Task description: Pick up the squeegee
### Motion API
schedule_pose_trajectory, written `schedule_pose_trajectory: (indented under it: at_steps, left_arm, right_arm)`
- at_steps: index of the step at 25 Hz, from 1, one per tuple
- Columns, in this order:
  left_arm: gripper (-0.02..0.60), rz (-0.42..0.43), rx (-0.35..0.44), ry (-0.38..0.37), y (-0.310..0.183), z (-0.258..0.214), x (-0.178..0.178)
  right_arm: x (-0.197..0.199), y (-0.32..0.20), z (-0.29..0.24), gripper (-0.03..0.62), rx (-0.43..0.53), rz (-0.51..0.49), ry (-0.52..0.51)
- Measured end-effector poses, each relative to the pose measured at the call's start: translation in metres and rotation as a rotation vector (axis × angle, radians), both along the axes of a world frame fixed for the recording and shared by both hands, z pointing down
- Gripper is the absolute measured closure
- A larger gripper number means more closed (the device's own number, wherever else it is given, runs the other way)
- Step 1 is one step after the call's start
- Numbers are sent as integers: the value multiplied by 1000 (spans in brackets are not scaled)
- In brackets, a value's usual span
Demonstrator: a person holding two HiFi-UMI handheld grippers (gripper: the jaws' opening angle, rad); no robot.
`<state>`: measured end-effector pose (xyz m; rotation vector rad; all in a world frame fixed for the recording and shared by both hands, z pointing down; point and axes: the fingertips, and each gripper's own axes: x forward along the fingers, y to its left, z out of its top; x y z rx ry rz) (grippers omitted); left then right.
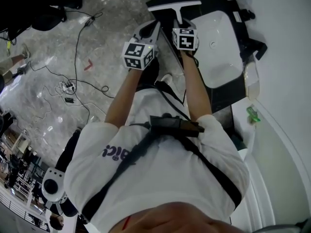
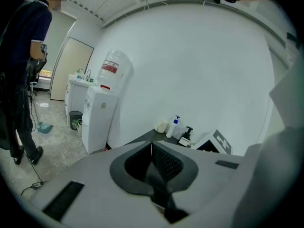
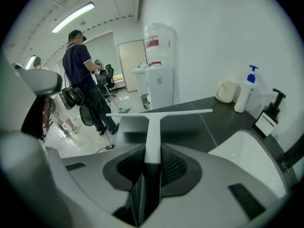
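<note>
L gripper (image 2: pixel 151 148): jaws together, nothing btwn them; it sits just left of the R gripper (image 3: pixel 152 153). R gripper: jaws clamped on the white handle of the squeegee (image 3: pixel 153 127), blade crosswise out front over the dark counter (image 3: pixel 209 122), shadow under it. Right of that is a white sink (image 3: pixel 247 151) set in the counter, bowl only partly seen. By the wall stand a blue-top pump bottle (image 3: pixel 247 96) & a black pump dispenser (image 3: pixel 268 113), both upright; contents can't tell.
</note>
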<state>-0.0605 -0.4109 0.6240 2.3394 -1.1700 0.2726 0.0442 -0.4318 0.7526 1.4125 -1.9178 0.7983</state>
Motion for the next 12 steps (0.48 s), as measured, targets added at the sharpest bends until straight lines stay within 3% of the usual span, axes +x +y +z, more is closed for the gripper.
schedule_pose_trajectory:
  at_steps: [6,12]
  left_arm:
    - [571,-28,45,17,30,-36,5]
    - [570,-37,125,25,51,-83,-1]
  right_arm:
    - [14,37,-68,499,110,79,-62]
    - [16,59,-151,499,289,121,-116]
